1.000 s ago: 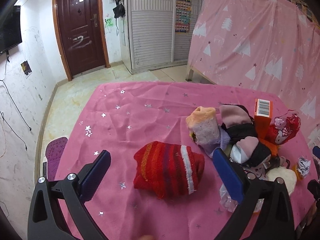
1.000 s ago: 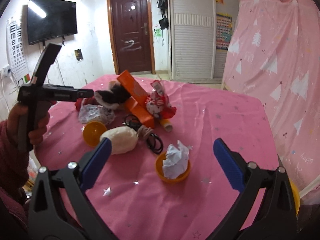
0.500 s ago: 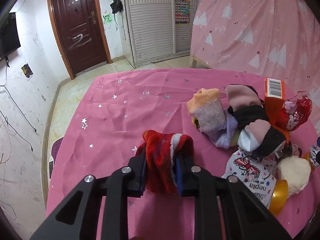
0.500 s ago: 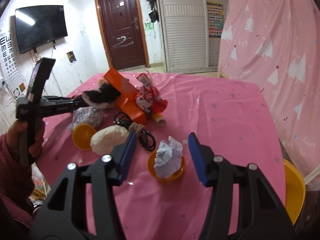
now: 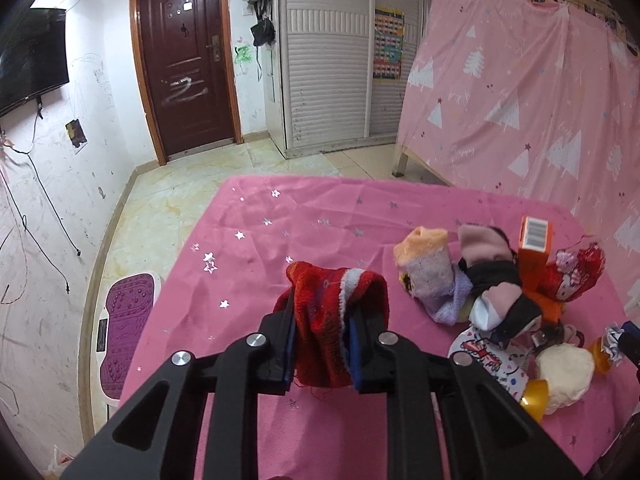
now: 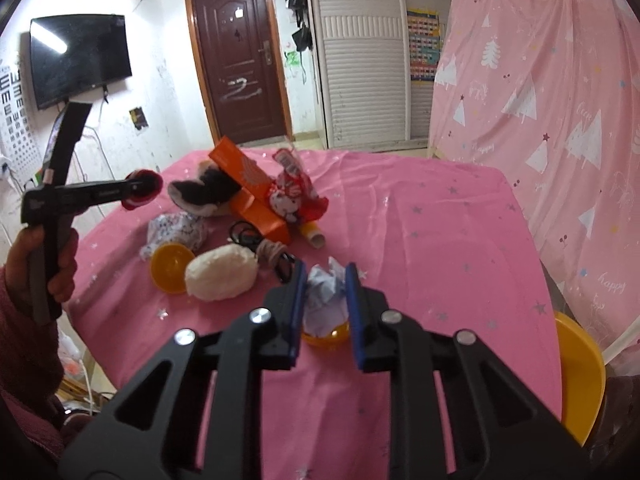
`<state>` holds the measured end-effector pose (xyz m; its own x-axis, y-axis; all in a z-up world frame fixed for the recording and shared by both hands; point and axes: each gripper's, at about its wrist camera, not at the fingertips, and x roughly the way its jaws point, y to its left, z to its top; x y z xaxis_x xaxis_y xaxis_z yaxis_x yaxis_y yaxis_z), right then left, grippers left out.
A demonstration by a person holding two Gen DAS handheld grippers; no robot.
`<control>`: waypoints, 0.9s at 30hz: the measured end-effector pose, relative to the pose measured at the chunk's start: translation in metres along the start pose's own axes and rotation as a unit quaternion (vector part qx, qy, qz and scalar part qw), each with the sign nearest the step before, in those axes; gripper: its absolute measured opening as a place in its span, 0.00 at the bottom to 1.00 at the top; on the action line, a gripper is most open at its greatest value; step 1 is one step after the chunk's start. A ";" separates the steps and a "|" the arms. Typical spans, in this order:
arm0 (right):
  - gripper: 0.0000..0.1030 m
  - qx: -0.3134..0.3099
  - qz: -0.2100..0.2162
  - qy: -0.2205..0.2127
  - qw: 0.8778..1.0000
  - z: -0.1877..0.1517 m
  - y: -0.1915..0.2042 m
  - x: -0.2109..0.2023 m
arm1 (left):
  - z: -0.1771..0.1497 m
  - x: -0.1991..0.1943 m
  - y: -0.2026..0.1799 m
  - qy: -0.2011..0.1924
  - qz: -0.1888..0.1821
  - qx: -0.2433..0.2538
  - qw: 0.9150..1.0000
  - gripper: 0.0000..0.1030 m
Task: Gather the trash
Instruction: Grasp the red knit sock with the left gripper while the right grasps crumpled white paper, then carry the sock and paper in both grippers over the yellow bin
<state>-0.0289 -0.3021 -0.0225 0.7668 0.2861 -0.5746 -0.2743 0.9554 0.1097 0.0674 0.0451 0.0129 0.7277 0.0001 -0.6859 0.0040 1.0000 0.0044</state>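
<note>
My left gripper [image 5: 322,320] is shut on a red striped knit sock [image 5: 338,312] and holds it above the pink table; it also shows in the right wrist view [image 6: 142,190]. My right gripper [image 6: 325,292] is shut on a crumpled white paper ball [image 6: 326,300] that sits in an orange half capsule [image 6: 324,336]. The capsule is partly hidden by the fingers.
On the pink tablecloth [image 5: 320,220] lie a pile of socks [image 5: 472,280], an orange box [image 6: 250,188], a red snack wrapper [image 6: 294,192], a black cable [image 6: 260,248], a cream ball [image 6: 220,274] and another orange half capsule [image 6: 170,266]. A yellow bin [image 6: 580,372] stands at the right.
Both grippers closed: the left one on the red sock and lifted it, the right one on the paper ball in the capsule.
</note>
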 end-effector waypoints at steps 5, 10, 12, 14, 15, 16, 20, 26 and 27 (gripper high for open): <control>0.18 0.017 0.011 -0.027 0.999 0.008 -0.009 -0.015 | 0.009 -0.029 -0.008 -0.028 -0.015 0.000 1.000 0.14; 0.18 0.029 -0.005 -0.052 0.998 0.015 -0.026 -0.033 | 0.016 -0.061 -0.044 -0.053 -0.057 0.036 0.996 0.14; 0.18 0.035 -0.014 -0.061 0.997 0.017 -0.036 -0.041 | 0.017 -0.072 -0.065 -0.058 -0.080 0.055 0.994 0.14; 0.18 0.041 -0.029 -0.068 0.996 0.019 -0.047 -0.050 | 0.016 -0.078 -0.086 -0.059 -0.102 0.069 0.991 0.14; 0.18 0.043 -0.039 -0.073 0.996 0.019 -0.054 -0.056 | 0.015 -0.081 -0.099 -0.058 -0.117 0.078 0.988 0.14; 0.18 0.044 -0.046 -0.075 0.995 0.019 -0.058 -0.060 | 0.015 -0.083 -0.110 -0.056 -0.129 0.086 0.986 0.14; 0.18 0.054 -0.084 -0.077 0.992 0.015 -0.084 -0.075 | 0.010 -0.084 -0.156 -0.036 -0.174 0.113 0.978 0.14; 0.18 0.087 -0.126 -0.064 0.986 0.002 -0.134 -0.089 | 0.000 -0.080 -0.244 -0.009 -0.239 0.160 0.958 0.14; 0.18 0.097 -0.132 -0.060 0.985 -0.001 -0.143 -0.090 | -0.002 -0.079 -0.254 -0.006 -0.247 0.163 0.955 0.14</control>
<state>-0.0592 -0.4647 0.0123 0.8633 0.0222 -0.5042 0.0498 0.9904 0.1288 0.0072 -0.2091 0.0646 0.5898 -0.4727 -0.6548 0.5604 0.8234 -0.0897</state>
